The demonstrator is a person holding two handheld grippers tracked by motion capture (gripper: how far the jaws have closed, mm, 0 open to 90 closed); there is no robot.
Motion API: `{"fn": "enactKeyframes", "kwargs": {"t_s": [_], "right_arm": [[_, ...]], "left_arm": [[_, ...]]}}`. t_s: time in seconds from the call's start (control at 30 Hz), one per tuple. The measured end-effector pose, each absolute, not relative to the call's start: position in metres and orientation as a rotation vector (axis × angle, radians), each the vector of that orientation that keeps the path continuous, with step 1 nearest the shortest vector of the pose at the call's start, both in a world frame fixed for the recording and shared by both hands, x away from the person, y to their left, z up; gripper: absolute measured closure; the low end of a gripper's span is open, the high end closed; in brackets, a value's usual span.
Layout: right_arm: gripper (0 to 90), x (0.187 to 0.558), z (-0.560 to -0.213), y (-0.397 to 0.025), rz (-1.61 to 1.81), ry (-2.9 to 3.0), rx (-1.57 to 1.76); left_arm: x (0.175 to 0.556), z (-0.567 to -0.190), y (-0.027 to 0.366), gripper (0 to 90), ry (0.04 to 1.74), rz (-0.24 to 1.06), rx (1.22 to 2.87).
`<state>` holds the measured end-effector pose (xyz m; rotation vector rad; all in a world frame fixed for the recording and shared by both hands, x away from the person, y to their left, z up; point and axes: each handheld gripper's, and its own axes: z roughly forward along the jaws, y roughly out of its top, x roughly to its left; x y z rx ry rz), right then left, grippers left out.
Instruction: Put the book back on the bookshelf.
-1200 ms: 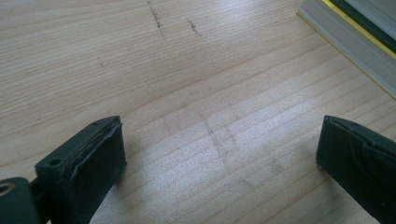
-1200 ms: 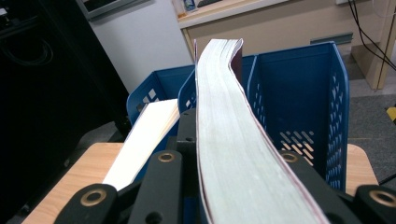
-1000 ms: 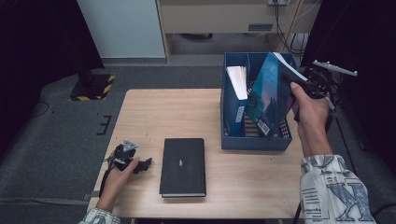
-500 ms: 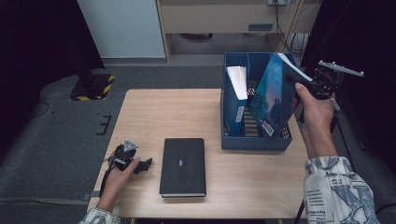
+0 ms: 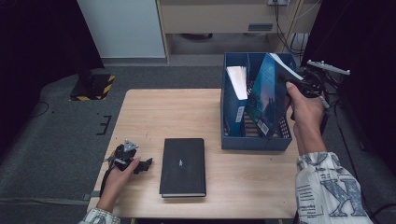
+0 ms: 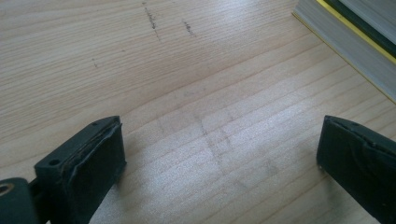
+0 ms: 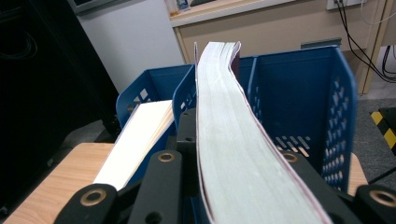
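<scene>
High view: right gripper point(image 5: 299, 84) clamps a tilted blue paperback book point(image 5: 266, 95) over the blue plastic file box point(image 5: 254, 140).
Left gripper point(image 5: 135, 163) rests on the wooden table point(image 5: 154, 112), jaws apart, beside a black hardcover book point(image 5: 183, 165).

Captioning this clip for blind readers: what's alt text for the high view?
The right claw holds a blue book tilted over a blue file box on a wooden table. The left claw rests beside a black book lying flat.
</scene>
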<state>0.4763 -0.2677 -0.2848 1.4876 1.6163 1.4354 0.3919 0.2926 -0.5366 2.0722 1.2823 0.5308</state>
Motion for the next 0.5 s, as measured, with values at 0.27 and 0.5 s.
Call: {"fn": "enactKeyframes", "kwargs": {"t_s": [0.27,0.5], "right_arm": [[73.5,0.487,-0.295,-0.257,1.408,1.641,1.469],[73.5,0.495,-0.3,-0.26,1.422,1.612,1.492]], "left_arm": [[0.392,-0.536,0.292,0.3,1.278,0.53,2.077],[0.392,-0.537,0.292,0.3,1.278,0.526,2.075]]}}
